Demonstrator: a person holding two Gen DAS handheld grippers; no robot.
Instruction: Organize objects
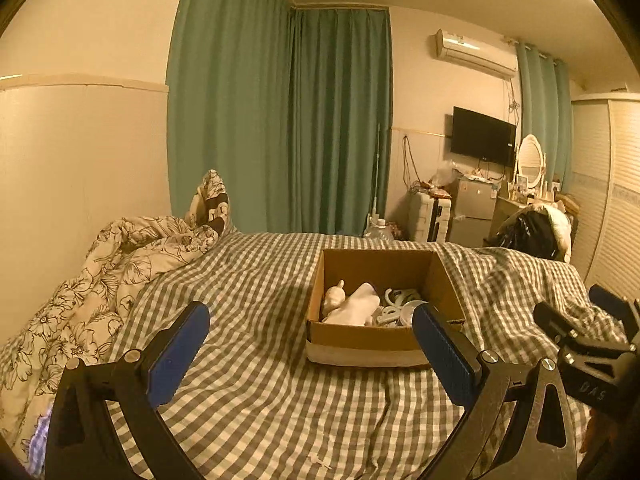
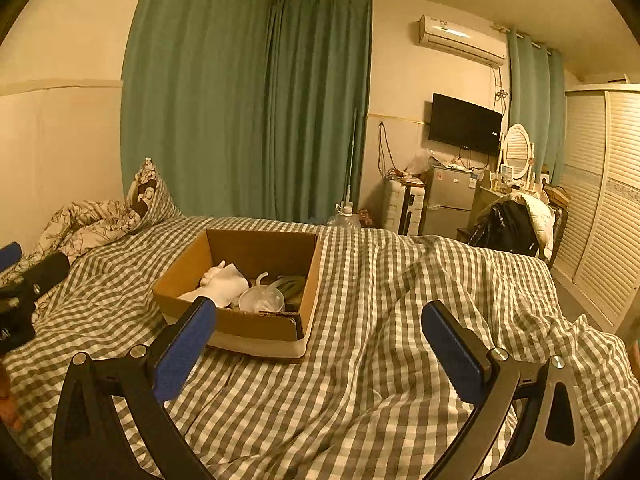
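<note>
Above a bed spread with a grey-and-white checked sheet [image 1: 256, 392], the left gripper [image 1: 311, 340] and right gripper [image 2: 318, 338] hover with blue-padded jaws spread wide, holding nothing. Just ahead, an open brown cardboard box [image 1: 372, 338] sits on the sheet, containing a white cloth bundle [image 2: 224, 286], a clear round plastic container [image 2: 262, 300] and pale curved hangers [image 1: 394, 300]. Beyond, a crumpled floral quilt [image 1: 100, 296] lies against the wall beside green curtains [image 2: 248, 112].
</note>
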